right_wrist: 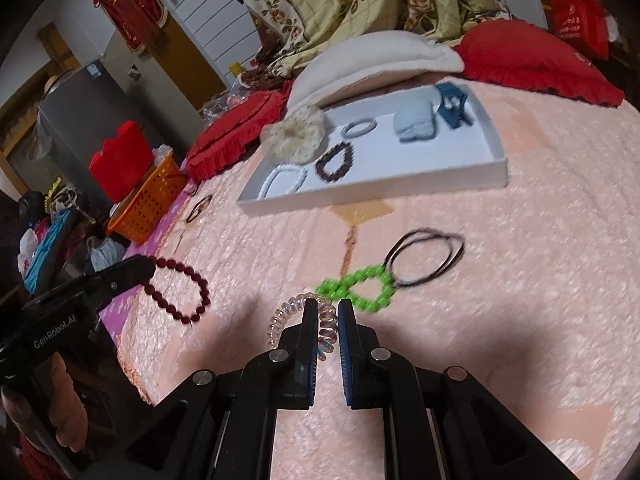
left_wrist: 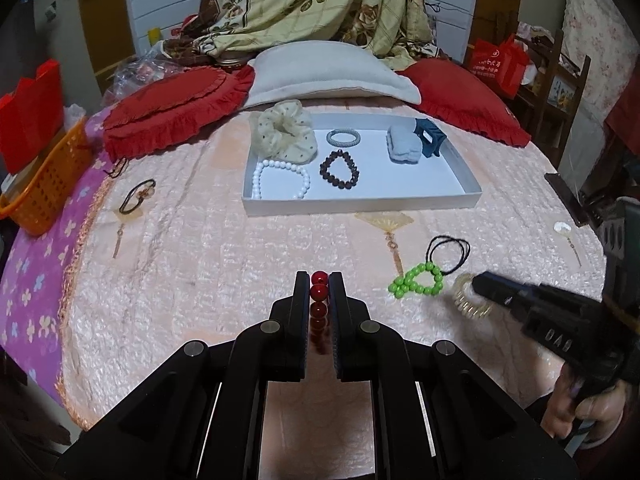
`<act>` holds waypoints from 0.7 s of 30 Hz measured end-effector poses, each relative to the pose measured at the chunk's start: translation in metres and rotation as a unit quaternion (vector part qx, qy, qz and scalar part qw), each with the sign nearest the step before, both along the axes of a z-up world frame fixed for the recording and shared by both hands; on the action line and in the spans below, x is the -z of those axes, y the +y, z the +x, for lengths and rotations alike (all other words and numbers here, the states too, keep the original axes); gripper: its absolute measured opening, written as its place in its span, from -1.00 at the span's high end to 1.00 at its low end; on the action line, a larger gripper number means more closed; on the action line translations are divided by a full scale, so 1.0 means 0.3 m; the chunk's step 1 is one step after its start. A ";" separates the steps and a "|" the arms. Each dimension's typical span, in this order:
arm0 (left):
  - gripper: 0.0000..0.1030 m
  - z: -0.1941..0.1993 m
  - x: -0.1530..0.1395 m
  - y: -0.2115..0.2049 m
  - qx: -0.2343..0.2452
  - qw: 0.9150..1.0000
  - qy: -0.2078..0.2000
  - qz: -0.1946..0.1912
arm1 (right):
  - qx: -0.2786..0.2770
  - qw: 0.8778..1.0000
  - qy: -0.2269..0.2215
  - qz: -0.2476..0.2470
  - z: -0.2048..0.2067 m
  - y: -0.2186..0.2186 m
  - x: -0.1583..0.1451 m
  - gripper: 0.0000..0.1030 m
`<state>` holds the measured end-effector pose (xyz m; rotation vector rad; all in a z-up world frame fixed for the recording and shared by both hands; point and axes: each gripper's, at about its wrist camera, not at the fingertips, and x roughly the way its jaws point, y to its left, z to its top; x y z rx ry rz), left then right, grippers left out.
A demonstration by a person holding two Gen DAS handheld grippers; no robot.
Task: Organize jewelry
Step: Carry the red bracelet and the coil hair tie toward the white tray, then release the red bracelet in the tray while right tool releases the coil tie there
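Note:
My left gripper (left_wrist: 319, 280) is shut on a red bead bracelet (left_wrist: 319, 304), which hangs between its fingers above the pink bedspread; in the right wrist view the same bracelet (right_wrist: 180, 292) dangles from the left gripper (right_wrist: 150, 266). My right gripper (right_wrist: 328, 304) is shut on a clear spiral hair tie (right_wrist: 298, 316), seen in the left wrist view as a pale coil (left_wrist: 466, 300) at the right gripper's tip (left_wrist: 478, 280). A white tray (left_wrist: 360, 202) farther up the bed holds a scrunchie, white, dark and grey bracelets, and two hair clips.
A green bead bracelet (left_wrist: 418, 280) and a black cord loop (left_wrist: 448, 250) lie on the bedspread near the right gripper. A dark hair tie (left_wrist: 136, 198) lies at the left. An orange basket (left_wrist: 44, 184) stands at the bed's left edge; red cushions and a white pillow are behind the tray.

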<state>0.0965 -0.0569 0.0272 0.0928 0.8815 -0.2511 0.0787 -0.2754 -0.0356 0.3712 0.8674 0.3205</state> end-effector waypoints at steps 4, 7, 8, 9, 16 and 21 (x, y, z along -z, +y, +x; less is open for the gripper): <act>0.85 0.069 -0.032 0.003 0.009 1.000 0.004 -0.013 | 0.008 1.000 -0.023 -0.008 0.044 -0.051 -0.089 0.83; 0.85 0.145 -0.057 -0.014 0.014 1.000 0.011 -0.022 | 0.011 0.999 -0.037 -0.015 0.091 -0.075 -0.132 0.82; 0.85 0.178 -0.070 -0.027 0.019 0.999 0.011 -0.025 | 0.014 0.999 -0.040 -0.014 0.123 -0.085 -0.144 0.83; 0.85 0.206 -0.080 -0.041 0.024 0.999 0.011 -0.028 | 0.015 0.999 -0.040 -0.013 0.143 -0.090 -0.148 0.83; 0.85 0.423 -0.101 -0.193 0.073 0.995 0.036 -0.053 | 0.044 0.999 -0.005 0.009 0.362 -0.177 -0.101 0.83; 0.85 0.579 -0.036 -0.350 0.100 0.992 0.063 -0.052 | 0.074 0.997 0.024 0.011 0.482 -0.247 -0.034 0.83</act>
